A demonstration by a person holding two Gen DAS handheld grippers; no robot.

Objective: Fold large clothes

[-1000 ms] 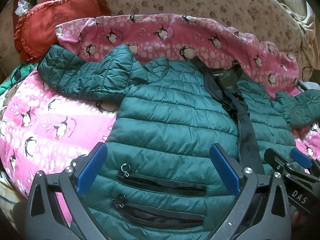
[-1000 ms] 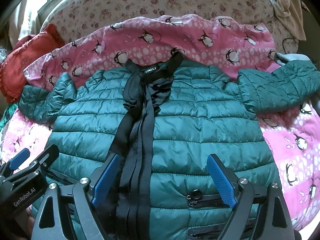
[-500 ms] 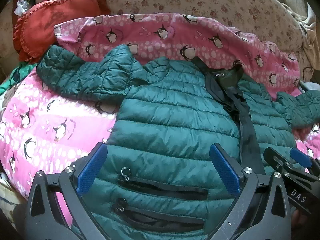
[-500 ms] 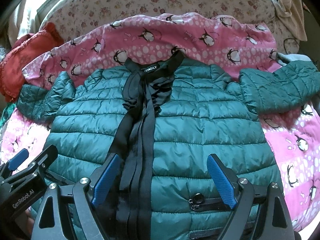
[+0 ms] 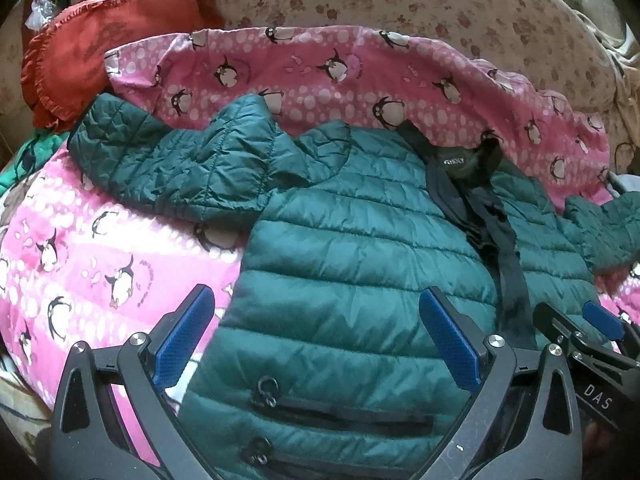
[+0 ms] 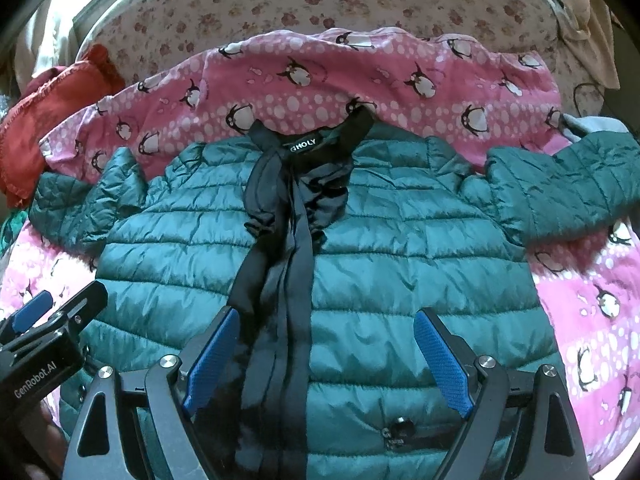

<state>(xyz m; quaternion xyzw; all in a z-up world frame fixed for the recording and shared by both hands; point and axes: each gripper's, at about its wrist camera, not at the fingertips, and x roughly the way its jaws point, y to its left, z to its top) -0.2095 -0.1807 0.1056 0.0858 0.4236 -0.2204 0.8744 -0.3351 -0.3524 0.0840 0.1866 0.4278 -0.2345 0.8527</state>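
Observation:
A dark green quilted puffer jacket (image 5: 360,248) (image 6: 400,248) lies front-up on a pink penguin blanket, collar at the far end, with a black placket (image 6: 288,264) running down its middle. Its left sleeve (image 5: 180,168) stretches out to the left and its right sleeve (image 6: 560,188) to the right. My left gripper (image 5: 316,336) hovers open over the jacket's left lower panel, above the zip pockets (image 5: 336,420). Over the lower middle my right gripper (image 6: 324,356) is open too, with nothing between the blue pads. Each gripper shows at the edge of the other's view.
The pink penguin blanket (image 5: 80,272) (image 6: 592,320) covers a floral-print sofa (image 6: 320,4). A red ruffled cushion (image 5: 100,48) sits at the back left. Green cloth (image 5: 16,164) peeks out at the far left edge.
Both grippers have drifted slightly away from the collar toward the hem; the jacket sits a little higher in both views. Neither gripper has taken hold of anything.

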